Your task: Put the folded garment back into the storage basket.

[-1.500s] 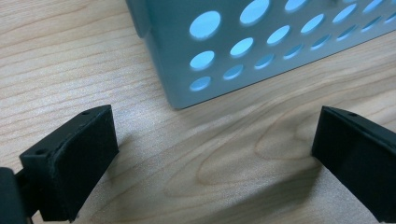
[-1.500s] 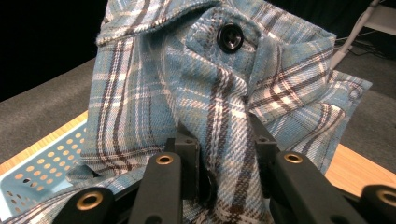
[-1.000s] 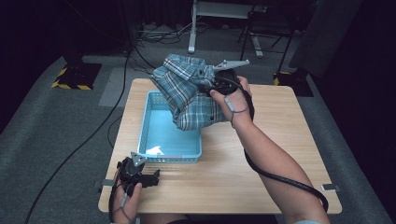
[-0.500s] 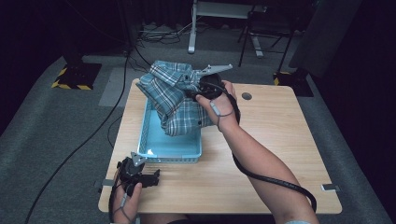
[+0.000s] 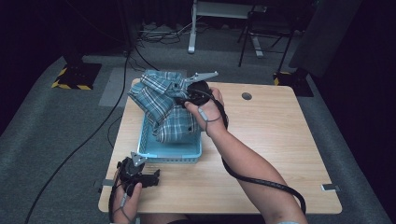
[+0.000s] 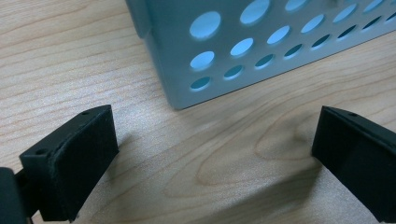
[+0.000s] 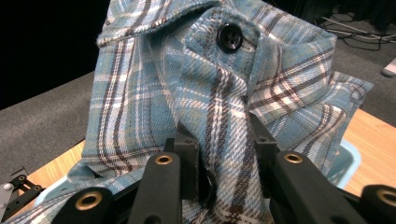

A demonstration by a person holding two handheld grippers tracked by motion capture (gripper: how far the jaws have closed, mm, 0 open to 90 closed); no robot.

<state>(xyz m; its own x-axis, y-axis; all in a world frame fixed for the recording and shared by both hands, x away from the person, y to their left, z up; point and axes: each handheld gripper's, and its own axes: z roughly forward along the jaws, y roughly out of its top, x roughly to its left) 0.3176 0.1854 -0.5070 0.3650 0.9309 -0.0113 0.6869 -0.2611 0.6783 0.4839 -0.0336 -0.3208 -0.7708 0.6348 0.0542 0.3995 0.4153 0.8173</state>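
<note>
Since the earlier frame my right gripper [image 5: 183,92] carried the shirt [image 5: 161,105] left, over the basket [image 5: 148,150] at centre. Left gripper [image 5: 148,178], lower left, rests released. Right gripper view: jaws clench shirt placket [image 7: 224,140]. Next I think lowering, then releasing.

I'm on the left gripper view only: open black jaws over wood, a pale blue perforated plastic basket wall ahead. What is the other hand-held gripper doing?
Observer: The right hand-held gripper is shut on a blue plaid button-up shirt, holding it over the pale blue perforated plastic basket.
Operator: Is the shirt inside yet?
Observer: Partly. Its lower folds hang into the basket; the collar end is bunched above the far rim.
Operator: Where on the shirt is the grip?
Observer: On the front placket, below a dark round button.
Operator: And my gripper?
Observer: The left hand-held gripper rests open on the light wooden table, just outside the basket's near wall.
</note>
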